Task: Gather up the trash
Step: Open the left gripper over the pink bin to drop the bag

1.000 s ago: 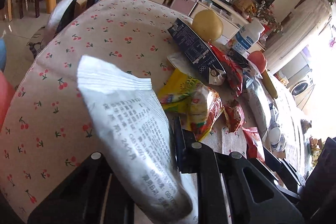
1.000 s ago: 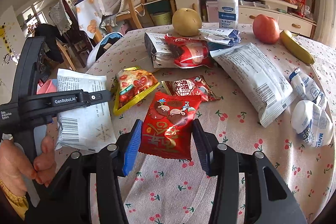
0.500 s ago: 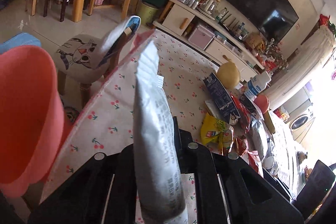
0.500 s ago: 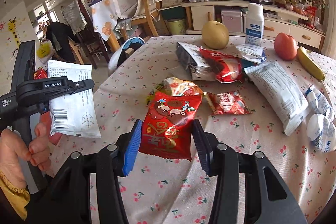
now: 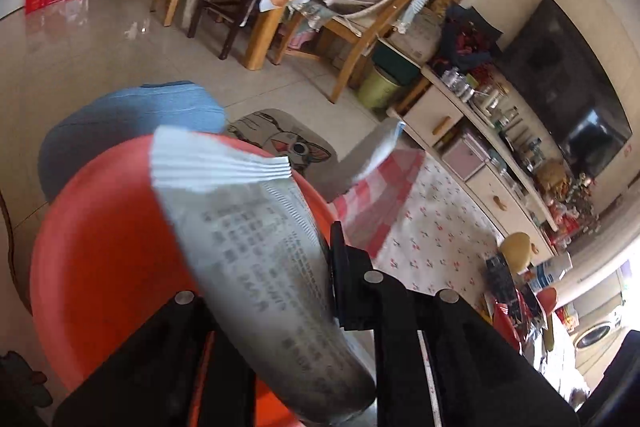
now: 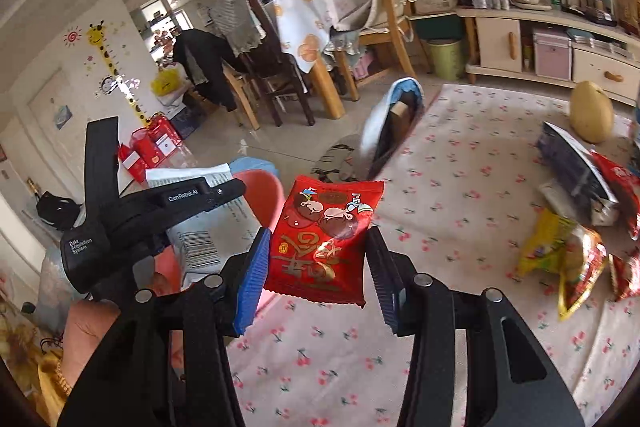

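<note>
My left gripper (image 5: 276,291) is shut on a white printed wrapper (image 5: 256,251) and holds it over the open red-orange bin (image 5: 100,259) beside the table. In the right wrist view the left gripper (image 6: 224,195) shows with the white wrapper (image 6: 200,239) above the bin (image 6: 260,195). My right gripper (image 6: 316,259) is shut on a red snack packet (image 6: 324,239) and holds it above the table's left edge, near the bin.
The cherry-print tablecloth (image 6: 460,187) carries more wrappers (image 6: 568,255), a dark packet (image 6: 576,171) and a pear (image 6: 592,111) at the right. A cat-print stool (image 5: 288,143) and a blue stool (image 5: 120,123) stand on the floor by the bin. Wooden chairs (image 6: 392,27) stand behind.
My left gripper has swung left off the table with the white wrapper, now over the red bin. My right gripper has carried the red packet left toward the table edge.
</note>
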`<state>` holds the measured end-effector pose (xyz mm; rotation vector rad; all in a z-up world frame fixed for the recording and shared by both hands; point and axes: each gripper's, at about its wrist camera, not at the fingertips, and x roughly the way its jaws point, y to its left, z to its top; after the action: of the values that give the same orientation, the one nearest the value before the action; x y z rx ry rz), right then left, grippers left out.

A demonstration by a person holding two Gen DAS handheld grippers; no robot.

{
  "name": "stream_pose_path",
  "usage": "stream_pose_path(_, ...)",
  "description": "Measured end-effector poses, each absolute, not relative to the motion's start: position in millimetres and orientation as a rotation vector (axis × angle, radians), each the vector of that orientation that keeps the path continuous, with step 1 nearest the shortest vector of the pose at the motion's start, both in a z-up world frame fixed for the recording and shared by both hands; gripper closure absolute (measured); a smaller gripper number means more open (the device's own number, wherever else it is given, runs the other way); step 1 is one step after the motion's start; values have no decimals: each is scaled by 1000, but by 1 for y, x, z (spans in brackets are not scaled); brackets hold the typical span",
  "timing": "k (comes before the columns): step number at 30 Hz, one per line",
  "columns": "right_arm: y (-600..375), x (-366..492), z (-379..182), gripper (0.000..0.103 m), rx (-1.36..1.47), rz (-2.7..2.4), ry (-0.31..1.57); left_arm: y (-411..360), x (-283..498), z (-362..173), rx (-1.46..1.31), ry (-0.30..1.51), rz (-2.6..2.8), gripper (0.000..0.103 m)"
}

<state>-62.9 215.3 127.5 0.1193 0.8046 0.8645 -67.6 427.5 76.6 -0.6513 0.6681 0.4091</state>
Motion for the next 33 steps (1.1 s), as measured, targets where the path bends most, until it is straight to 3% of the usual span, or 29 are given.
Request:
stream_pose_path(8, 293, -58, 125, 53, 114, 996, 850, 478, -76, 61, -724, 709, 523, 90)
stream_pose_path(10, 303, -57, 119, 51, 105, 994, 871, 485, -73, 56, -731, 729, 532, 89)
stream_pose_path(11, 306, -56, 117, 42, 111, 995, 884, 486, -73, 56, -728, 728, 541, 89)
stream_pose_path(12, 306, -56, 114, 33, 126, 991, 892, 487, -75, 56, -717, 725, 561, 79)
stream_pose_path(13, 304, -56, 114, 32, 140, 981, 892, 488, -75, 57, -700, 722, 585, 69)
stream_pose_path(14, 300, -56, 114, 28, 152, 972, 887, 488, -76, 59, -682, 719, 608, 42)
stream_pose_path(15, 295, -57, 115, 25, 160, 961, 877, 486, -76, 60, -671, 710, 622, 30)
stream_pose_path(21, 259, -64, 121, 14, 122, 833, 810, 471, -74, 72, -585, 645, 592, 27)
stream_pose_path(24, 240, -67, 121, 13, 93, 778, 783, 459, -76, 82, -539, 569, 558, 22)
stream_pose_path(33, 177, -77, 113, 12, 9, 641, 720, 421, -71, 101, -465, 413, 441, 21)
